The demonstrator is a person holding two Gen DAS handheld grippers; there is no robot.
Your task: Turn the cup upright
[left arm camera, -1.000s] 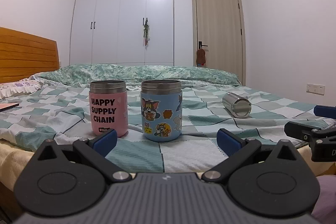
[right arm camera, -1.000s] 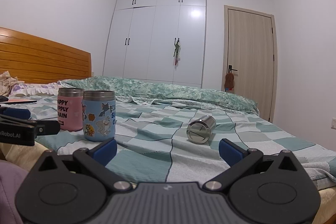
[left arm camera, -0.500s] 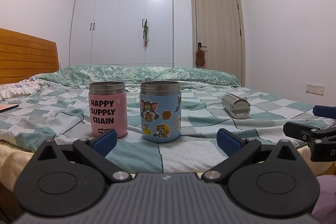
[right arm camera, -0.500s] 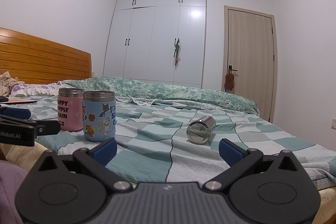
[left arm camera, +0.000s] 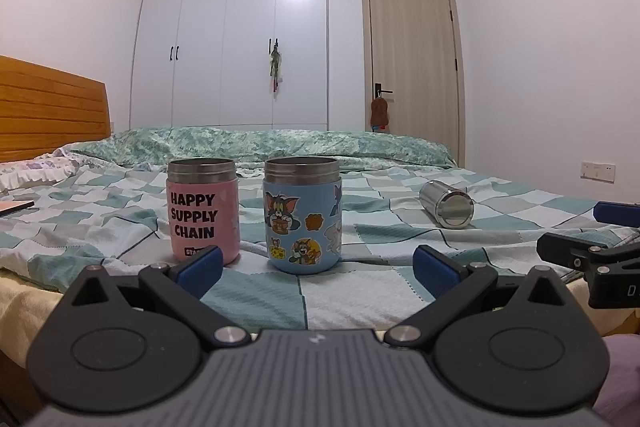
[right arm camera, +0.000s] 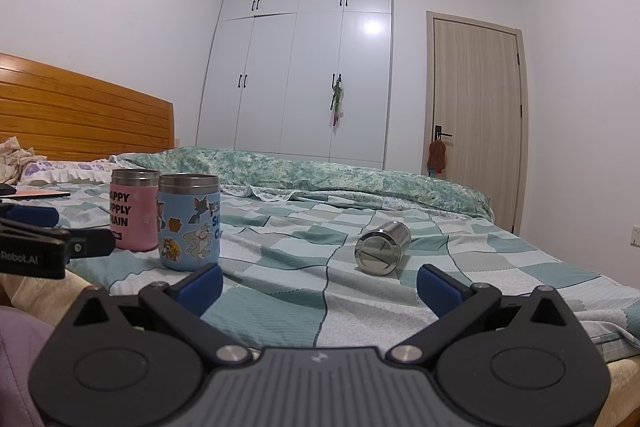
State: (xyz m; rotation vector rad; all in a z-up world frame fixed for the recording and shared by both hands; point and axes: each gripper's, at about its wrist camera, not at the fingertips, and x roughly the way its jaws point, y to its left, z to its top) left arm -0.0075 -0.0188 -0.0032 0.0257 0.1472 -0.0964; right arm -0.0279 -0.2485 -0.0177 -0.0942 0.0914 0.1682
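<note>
A bare steel cup (left arm camera: 447, 204) lies on its side on the checked bedspread, at the right in the left wrist view and ahead of centre in the right wrist view (right arm camera: 383, 247). A pink cup (left arm camera: 203, 207) reading HAPPY SUPPLY CHAIN and a blue cartoon-sticker cup (left arm camera: 303, 219) stand upright side by side. My left gripper (left arm camera: 318, 263) is open and empty, just short of the two upright cups. My right gripper (right arm camera: 320, 287) is open and empty, short of the lying steel cup.
The bed (right arm camera: 280, 267) has a wooden headboard (right arm camera: 80, 119) at the left and a rolled green quilt (left arm camera: 280, 143) at the back. A white wardrobe (left arm camera: 240, 35) and a door (left arm camera: 412, 67) lie behind. A flat object (left arm camera: 14, 207) lies at the far left.
The left wrist view has dipped slightly, so the cups sit a little higher in frame. The right wrist view is unchanged. All cups stay where they were.
</note>
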